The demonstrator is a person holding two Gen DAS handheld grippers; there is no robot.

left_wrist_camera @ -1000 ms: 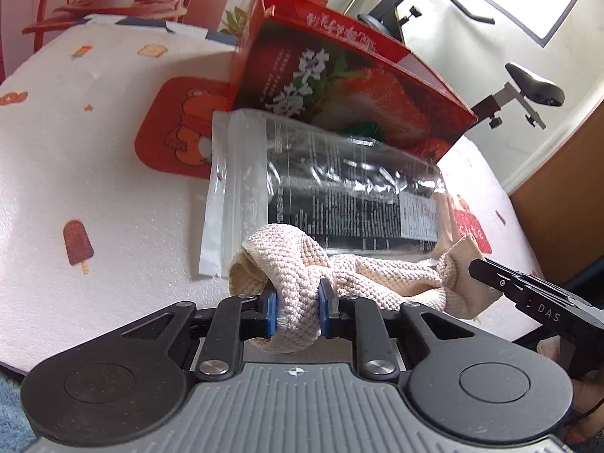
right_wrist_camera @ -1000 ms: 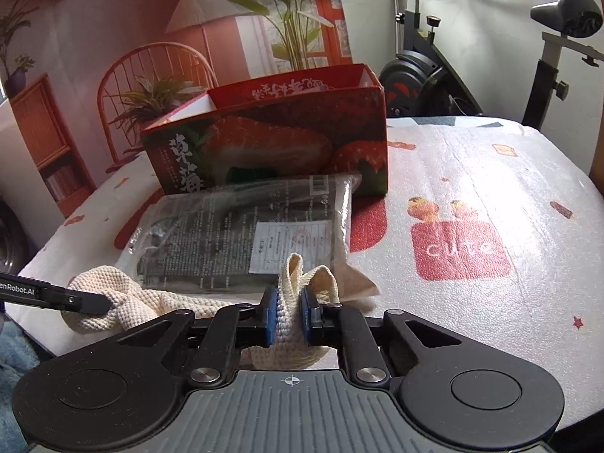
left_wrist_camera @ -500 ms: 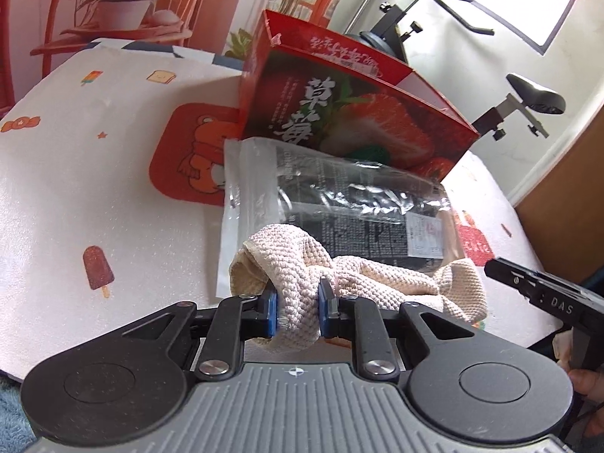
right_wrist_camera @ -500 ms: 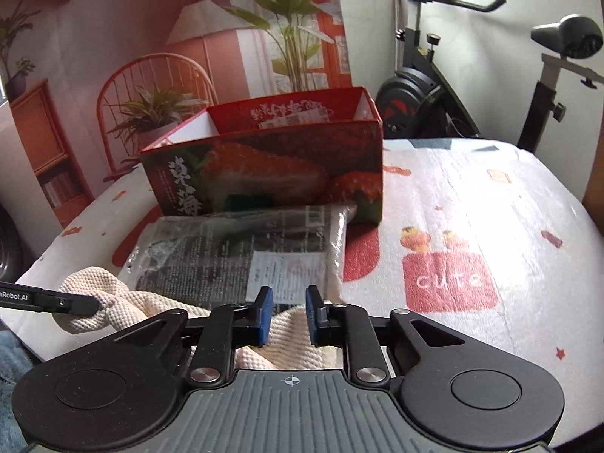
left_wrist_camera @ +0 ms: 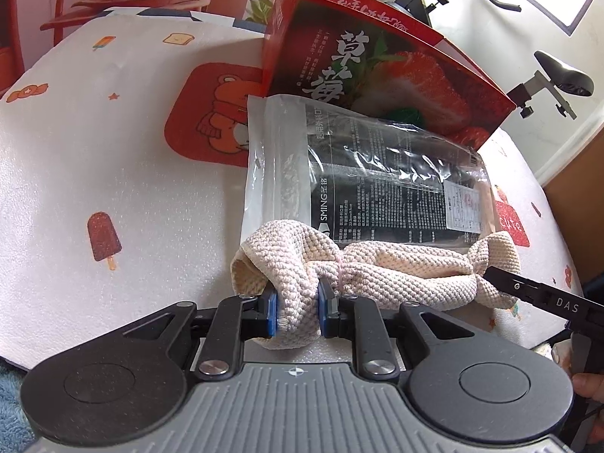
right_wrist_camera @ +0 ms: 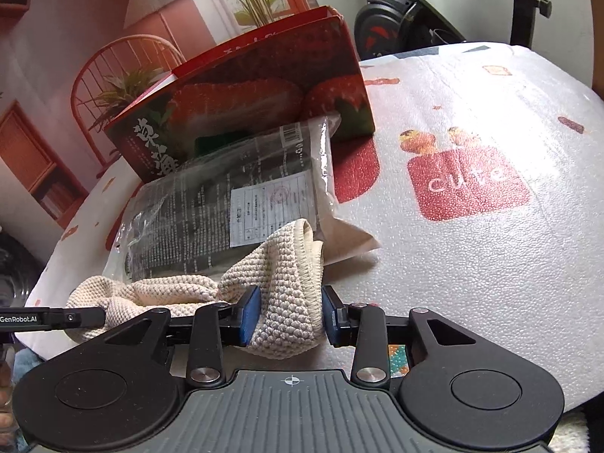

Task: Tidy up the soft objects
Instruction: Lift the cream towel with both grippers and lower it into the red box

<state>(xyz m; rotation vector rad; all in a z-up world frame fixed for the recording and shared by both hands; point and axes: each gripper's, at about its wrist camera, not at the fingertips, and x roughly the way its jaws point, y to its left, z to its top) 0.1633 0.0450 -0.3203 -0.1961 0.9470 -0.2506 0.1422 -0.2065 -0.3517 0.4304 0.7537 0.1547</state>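
Right wrist view: knit cloth (right_wrist_camera: 279, 298) hides the bag's (right_wrist_camera: 226, 204) near edge.

Both views are taken from close behind a gripper, low over the counter (left_wrist_camera: 75, 158) and angled downward. From the left wrist the scene is faced from its left end; from the right wrist, from its right. The same ground is shared — the knitted cloth (left_wrist_camera: 396, 271) (right_wrist_camera: 181, 287), the plastic packet (left_wrist_camera: 377, 177) (right_wrist_camera: 226, 204) and the strawberry box (left_wrist_camera: 377, 71) (right_wrist_camera: 256, 94).

Left hand-held gripper (left_wrist_camera: 294, 311) clamped on cream knit cloth (left_wrist_camera: 377, 268); plastic packet (left_wrist_camera: 377, 181) just beyond, strawberry box (left_wrist_camera: 377, 71) farther ahead.
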